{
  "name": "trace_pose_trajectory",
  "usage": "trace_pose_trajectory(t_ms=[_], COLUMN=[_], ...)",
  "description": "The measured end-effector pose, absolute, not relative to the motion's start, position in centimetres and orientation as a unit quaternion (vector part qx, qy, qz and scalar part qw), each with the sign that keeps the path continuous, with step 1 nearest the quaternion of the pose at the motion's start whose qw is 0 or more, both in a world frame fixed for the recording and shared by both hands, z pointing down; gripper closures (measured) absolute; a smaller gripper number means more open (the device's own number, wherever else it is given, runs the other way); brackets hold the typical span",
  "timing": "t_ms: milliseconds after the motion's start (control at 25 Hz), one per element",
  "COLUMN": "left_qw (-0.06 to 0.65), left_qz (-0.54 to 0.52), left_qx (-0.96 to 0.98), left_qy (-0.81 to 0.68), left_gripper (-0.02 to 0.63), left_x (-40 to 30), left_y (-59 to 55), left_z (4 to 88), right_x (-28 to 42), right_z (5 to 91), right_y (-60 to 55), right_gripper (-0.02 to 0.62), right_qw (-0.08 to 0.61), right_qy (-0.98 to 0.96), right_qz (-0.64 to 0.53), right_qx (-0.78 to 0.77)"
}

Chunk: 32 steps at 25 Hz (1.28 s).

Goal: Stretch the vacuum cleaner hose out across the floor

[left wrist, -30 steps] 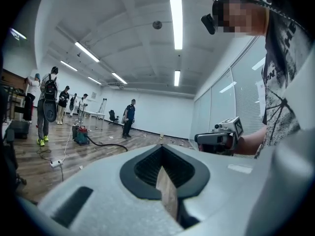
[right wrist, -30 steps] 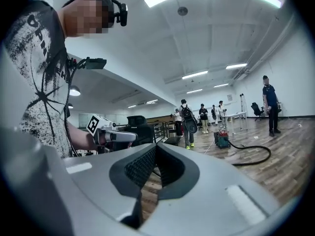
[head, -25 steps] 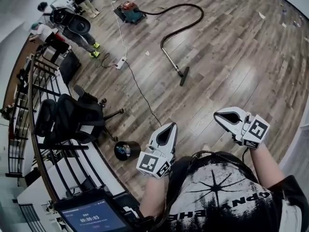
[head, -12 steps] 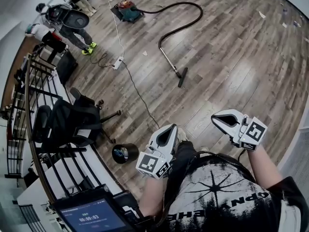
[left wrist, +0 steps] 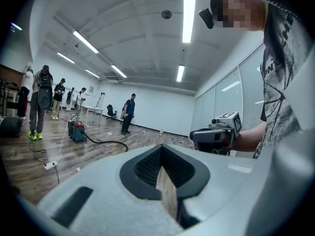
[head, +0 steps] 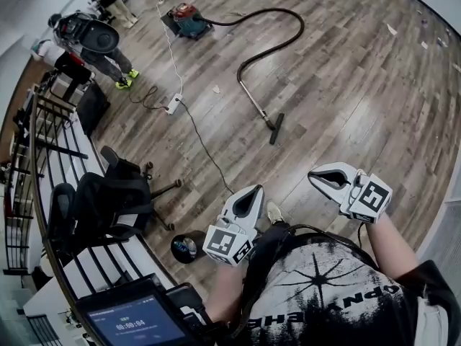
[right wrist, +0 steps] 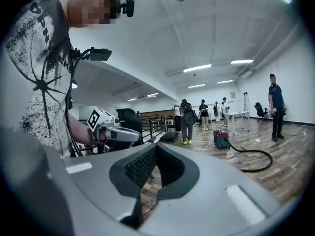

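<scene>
The red and teal vacuum cleaner [head: 189,16] stands far off on the wood floor. Its black hose [head: 285,14] loops to the right and back, joining a metal wand that ends in a floor nozzle [head: 276,128]. My left gripper [head: 248,197] and right gripper [head: 328,177] are both held in the air in front of my chest, well short of the nozzle. Both are shut with nothing between the jaws. In the left gripper view the vacuum cleaner [left wrist: 78,131] and hose [left wrist: 106,142] lie ahead to the left. The right gripper view shows the vacuum cleaner [right wrist: 221,137] and hose [right wrist: 256,157] to the right.
A white power strip [head: 173,104] lies on the floor, its cable running toward me. A black office chair [head: 119,189] and a black round object [head: 187,245] sit to my left beside a railing [head: 43,157]. People [head: 94,42] stand at the far left. A tablet [head: 137,323] is below.
The view has shifted a little, and the nozzle and power strip sit slightly lower in the picture. Both grippers stay shut and empty in front of me.
</scene>
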State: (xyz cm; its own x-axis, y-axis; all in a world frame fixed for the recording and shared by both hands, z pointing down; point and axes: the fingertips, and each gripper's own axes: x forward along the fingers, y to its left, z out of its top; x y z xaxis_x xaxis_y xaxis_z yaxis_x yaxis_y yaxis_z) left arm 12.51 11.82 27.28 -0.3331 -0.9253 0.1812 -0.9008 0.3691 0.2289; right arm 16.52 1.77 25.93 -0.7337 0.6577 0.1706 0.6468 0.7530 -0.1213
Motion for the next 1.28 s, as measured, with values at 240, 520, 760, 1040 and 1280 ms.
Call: trace_pose_trajectory(t_ms=[240,520,760,1040,1280], left_qw=[0.135,0.122,0.128,0.141,0.148], left_qz=[-0.036,-0.025,-0.029,-0.032,-0.032], left_qx=[0.582,0.573,0.563,0.561,0.543], left_qy=[-0.801,-0.810,-0.816,-0.815,-0.826], left_gripper=[0.606,0.606,0.606,0.606,0.606], left_x=[5.6,-3.2,-6.6,-10.5,-16.2], left_y=[12.6,16.7,18.2,17.4,16.0], left_z=[26.8,26.6,27.8,28.4,29.1], right_x=[7.7,-0.7,-6.0,-9.7,-15.7], right_z=[24.2,25.0,24.7,26.4,27.9], right_y=[3.8,5.5,6.6,6.8,4.9], right_gripper=[0.588,0.588,0.588,0.588,0.588], right_qw=[0.081,0.081,0.074,0.105,0.114], right_qy=[-0.933,-0.940,-0.938,-0.927,-0.920], right_qz=[0.030,0.019,0.014,0.022,0.028], right_qx=[-0.348,-0.332,-0.338,-0.359,-0.375])
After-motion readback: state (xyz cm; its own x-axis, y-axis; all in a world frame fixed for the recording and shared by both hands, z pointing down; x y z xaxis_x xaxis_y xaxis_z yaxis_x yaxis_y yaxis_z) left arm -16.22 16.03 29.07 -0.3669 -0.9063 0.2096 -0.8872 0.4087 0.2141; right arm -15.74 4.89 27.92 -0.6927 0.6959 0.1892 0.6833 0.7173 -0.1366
